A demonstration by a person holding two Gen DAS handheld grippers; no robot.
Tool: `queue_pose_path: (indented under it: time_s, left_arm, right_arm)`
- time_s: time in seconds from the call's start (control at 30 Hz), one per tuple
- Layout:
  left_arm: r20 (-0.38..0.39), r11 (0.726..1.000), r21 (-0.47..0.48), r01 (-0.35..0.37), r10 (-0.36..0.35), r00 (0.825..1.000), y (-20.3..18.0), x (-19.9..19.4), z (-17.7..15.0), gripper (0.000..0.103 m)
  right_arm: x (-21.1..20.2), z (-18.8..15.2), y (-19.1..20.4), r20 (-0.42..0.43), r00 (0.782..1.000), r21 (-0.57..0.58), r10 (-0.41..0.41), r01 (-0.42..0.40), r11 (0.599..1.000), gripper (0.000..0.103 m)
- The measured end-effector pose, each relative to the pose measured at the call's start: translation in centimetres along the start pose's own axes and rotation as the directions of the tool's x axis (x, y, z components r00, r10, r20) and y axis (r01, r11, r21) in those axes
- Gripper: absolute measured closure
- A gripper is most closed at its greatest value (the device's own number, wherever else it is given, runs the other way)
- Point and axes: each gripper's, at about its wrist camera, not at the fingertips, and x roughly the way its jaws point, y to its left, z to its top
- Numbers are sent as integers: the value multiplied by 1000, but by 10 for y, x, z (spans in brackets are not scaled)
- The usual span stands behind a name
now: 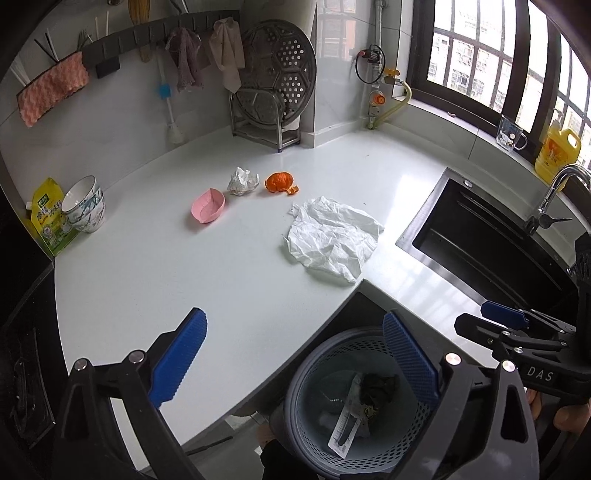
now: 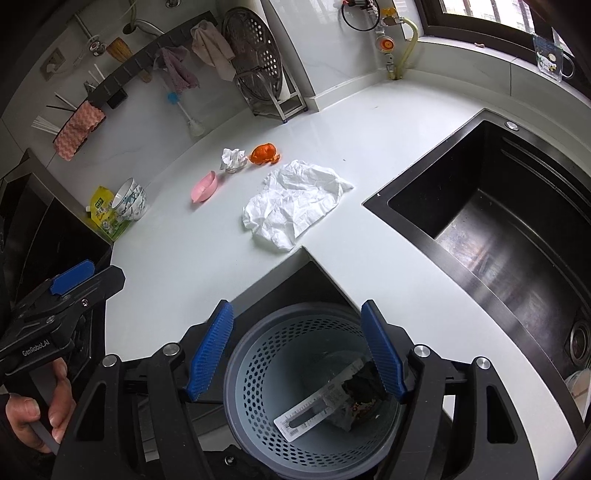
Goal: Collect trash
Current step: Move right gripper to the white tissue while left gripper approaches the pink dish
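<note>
You've got a white table (image 1: 155, 280) w/ a black sink (image 2: 491, 236) set into its right side & a chrome faucet (image 1: 554, 192) behind it. At the left edge, stacked bowls (image 1: 84, 205) sit touching a yellow-green pouch (image 1: 46, 214). A pink leaf-shaped dish (image 1: 208, 205) lies mid-table. Against the back wall a metal rack (image 1: 264, 125) holds a perforated steamer tray (image 1: 279, 74); cloths (image 1: 227, 53) & a pink towel (image 1: 53, 88) hang off a dark rail (image 1: 147, 33), a bottle brush (image 1: 168, 110) below. On the sill: a clear mug (image 1: 511, 133) & a yellow oil jug (image 1: 557, 151), near each other.
</note>
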Motion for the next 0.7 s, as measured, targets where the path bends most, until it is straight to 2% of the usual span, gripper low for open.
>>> queue_pose_path:
  time_s: [0.23,0.3,0.53,0.7]
  left_arm:
    - [3,1000,9,28,-28,1000,38,28,34,8]
    - [1,1000,9,25,-25,1000,49,36,42,8]
    - [-10,1000,5,-10,10,1000,91,62,65,6]
    - [-42,1000,-4,-14,14,999,116,96,81,6]
  right_arm:
    - [13,33,25,50,997,33,-61,60,998,31]
    - [18,40,30,62,995,39,-80,78,996,28]
    - [52,59,33,64,991,108,-117,110,988,28]
    - [75,73,43,74,985,101,-159,151,983,28]
